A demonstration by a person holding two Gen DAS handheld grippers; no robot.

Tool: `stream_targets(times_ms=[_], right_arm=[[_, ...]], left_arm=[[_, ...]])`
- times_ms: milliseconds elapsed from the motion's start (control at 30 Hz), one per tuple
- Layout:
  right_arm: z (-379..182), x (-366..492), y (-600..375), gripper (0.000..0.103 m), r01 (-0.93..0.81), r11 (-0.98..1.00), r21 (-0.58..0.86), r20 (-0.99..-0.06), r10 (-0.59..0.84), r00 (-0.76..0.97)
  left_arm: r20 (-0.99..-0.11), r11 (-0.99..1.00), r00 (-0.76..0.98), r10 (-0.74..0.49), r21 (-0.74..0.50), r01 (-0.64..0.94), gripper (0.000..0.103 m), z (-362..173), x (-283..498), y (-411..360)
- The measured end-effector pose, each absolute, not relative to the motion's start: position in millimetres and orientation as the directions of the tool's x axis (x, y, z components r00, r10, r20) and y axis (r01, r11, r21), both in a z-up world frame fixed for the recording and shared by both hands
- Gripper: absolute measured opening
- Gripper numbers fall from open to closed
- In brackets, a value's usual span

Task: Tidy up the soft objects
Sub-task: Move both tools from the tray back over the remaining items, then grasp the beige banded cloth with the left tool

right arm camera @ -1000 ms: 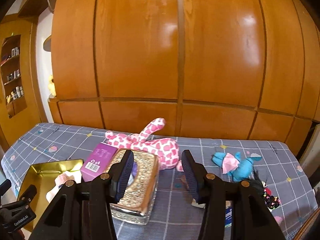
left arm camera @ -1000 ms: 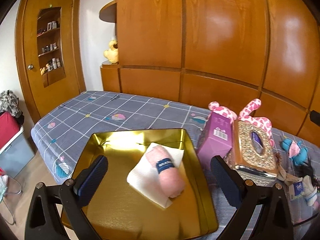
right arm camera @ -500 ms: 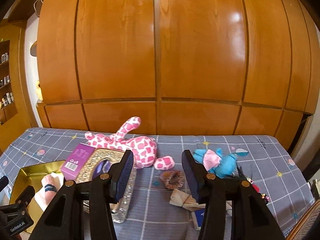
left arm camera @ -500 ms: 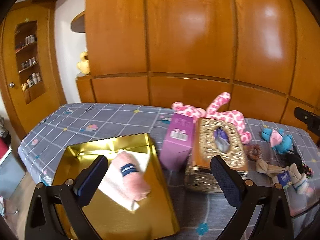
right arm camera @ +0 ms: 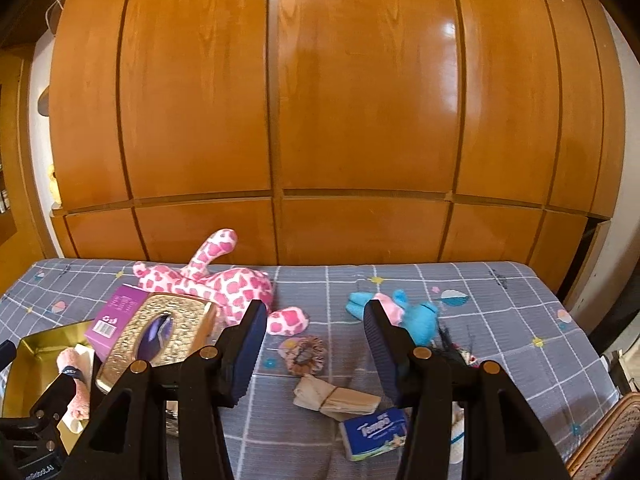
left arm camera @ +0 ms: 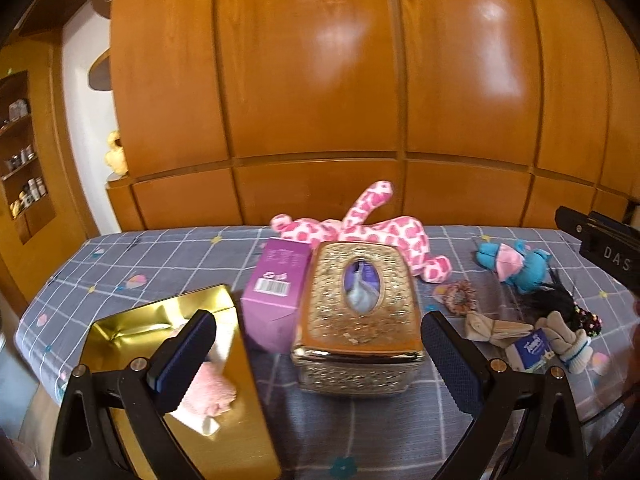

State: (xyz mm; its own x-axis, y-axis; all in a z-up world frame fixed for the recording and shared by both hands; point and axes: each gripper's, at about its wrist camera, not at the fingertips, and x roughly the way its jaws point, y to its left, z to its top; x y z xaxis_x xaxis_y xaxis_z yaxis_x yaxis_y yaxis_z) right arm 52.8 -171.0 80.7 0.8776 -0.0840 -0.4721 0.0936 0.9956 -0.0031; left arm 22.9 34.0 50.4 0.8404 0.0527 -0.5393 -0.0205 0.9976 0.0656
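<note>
A grey checked bed (right arm camera: 500, 312) fills both views below a wooden wardrobe (right arm camera: 320, 100). The gold tray (left arm camera: 132, 320) sits at 8 o'clock in the left view, holding a pink roll (left arm camera: 210, 392) on white cloth. The pink plush (right arm camera: 224, 284) lies at 10 o'clock in the right view, behind the gold tissue box (left arm camera: 360, 308) and purple box (left arm camera: 276, 280). The blue plush (right arm camera: 416, 312) sits at 2 o'clock; scrunchie (right arm camera: 304, 354), beige bundle (right arm camera: 336, 398) and tissue pack (right arm camera: 374, 432) lie near 6. Left gripper (left arm camera: 318, 360) stands wide, empty; right gripper (right arm camera: 314, 350) is partly spread, empty.
</note>
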Motion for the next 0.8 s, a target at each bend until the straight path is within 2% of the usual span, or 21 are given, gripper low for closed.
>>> stream_targets(times_ms=[333, 433, 533, 633, 800], right_arm=[[77.9, 53.5, -201.9, 0.051, 0.152, 0.988, -0.04, -0.478, -0.153, 0.865], [75.5, 53.9, -212.5, 0.057, 0.167, 0.984, -0.056, -0.483, -0.173, 0.858], [71.3, 56.3, -224.5, 0.058, 0.174, 0.982, -0.078, -0.495, -0.19, 0.848], [63.0, 60.1, -245.4, 0.058, 0.194, 0.975, -0.103, -0.525, -0.219, 0.823], [37.1, 71.4, -308.1, 0.058, 0.29, 0.953, -0.084, -0.61, -0.279, 0.741]], left_arm=[[-0.548, 0.994, 0.836, -0.023, 0.079, 0.079, 0.103, 49.9, 36.8, -8.5], [-0.556, 0.99, 0.829, -0.054, 0.08, 0.118, 0.103, 46.7, 42.5, -24.5], [-0.571, 0.982, 0.815, -0.094, 0.083, 0.171, 0.103, 41.8, 48.9, -42.3], [-0.597, 0.97, 0.789, -0.147, 0.07, 0.234, 0.103, 33.4, 58.1, -62.7], [-0.698, 0.952, 0.684, -0.212, 0.012, 0.307, 0.102, 3.3, 81.5, -95.7]])
